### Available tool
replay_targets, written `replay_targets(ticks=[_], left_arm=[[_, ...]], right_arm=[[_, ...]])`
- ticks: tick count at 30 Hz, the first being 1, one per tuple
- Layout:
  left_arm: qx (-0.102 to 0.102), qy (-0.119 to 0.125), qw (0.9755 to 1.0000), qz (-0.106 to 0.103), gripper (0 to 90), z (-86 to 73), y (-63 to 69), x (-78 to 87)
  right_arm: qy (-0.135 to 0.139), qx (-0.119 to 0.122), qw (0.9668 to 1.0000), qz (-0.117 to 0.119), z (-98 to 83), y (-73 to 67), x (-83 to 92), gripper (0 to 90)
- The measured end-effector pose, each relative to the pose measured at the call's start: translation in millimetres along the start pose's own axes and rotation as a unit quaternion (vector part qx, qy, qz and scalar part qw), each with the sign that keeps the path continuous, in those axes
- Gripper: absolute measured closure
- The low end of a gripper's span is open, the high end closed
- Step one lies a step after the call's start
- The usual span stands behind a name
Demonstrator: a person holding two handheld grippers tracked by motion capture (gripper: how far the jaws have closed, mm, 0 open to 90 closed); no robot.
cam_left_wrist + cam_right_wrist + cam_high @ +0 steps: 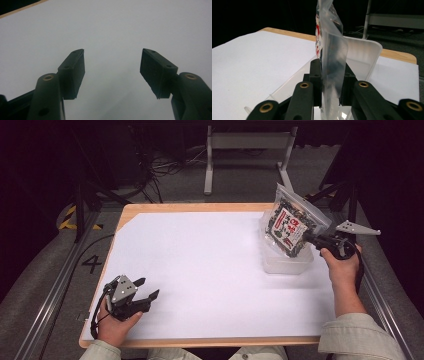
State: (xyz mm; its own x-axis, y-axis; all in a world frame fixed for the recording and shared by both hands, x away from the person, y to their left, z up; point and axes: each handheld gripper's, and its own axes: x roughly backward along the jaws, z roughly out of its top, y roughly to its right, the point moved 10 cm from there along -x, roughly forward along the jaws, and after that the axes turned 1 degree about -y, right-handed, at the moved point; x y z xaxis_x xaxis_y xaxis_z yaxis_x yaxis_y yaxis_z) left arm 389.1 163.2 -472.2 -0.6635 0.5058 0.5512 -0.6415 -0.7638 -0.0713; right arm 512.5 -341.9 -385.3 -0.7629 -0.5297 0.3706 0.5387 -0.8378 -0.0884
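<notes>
A clear plastic snack bag [289, 222] with a dark printed label hangs tilted over a translucent plastic tub [285, 262] at the right of the table. My right gripper [309, 239] is shut on the bag's lower right edge. In the right gripper view the bag [332, 57] stands edge-on between the two pads, with the tub's wall [364, 56] just behind. My left gripper [148, 289] rests at the near left of the white sheet [200, 270], held by a hand. Its jaws stand apart with nothing between them, and bare sheet lies past my left gripper [112, 67].
The white sheet covers a wooden table [195, 207] whose edge shows at the back and front. A metal stand [247, 150] and cables lie on the floor beyond the table. Rails run along both sides.
</notes>
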Motion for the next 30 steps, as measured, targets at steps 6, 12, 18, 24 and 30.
replay_targets(ticks=[6, 12, 18, 24, 30], left_arm=[[0.0, -0.002, 1.0, -0.001, 36.9, -1.4, -1.7, -0.3], [0.004, -0.004, 1.0, -0.005, 36.5, -1.4, -0.5, -1.7], [0.016, 0.0, 0.9998, -0.012, 36.3, -1.0, -2.4, -0.6], [0.029, 0.013, 0.9993, -0.02, 35.9, 2.4, -3.9, 2.5], [0.036, 0.022, 0.9987, -0.03, 35.0, 5.4, -4.1, 4.2]], right_arm=[[0.005, 0.002, 1.0, -0.007, 3.9, 0.3, -0.5, 61.8], [0.009, -0.014, 0.9998, -0.012, 4.3, 2.2, 8.5, 39.5], [0.021, -0.013, 0.9991, -0.034, 8.0, 0.2, 30.8, 31.9], [0.018, 0.016, 0.9996, -0.016, 9.7, -26.7, 48.5, 30.6], [0.005, 0.046, 0.9979, 0.045, 2.2, -70.4, 52.9, 28.7]])
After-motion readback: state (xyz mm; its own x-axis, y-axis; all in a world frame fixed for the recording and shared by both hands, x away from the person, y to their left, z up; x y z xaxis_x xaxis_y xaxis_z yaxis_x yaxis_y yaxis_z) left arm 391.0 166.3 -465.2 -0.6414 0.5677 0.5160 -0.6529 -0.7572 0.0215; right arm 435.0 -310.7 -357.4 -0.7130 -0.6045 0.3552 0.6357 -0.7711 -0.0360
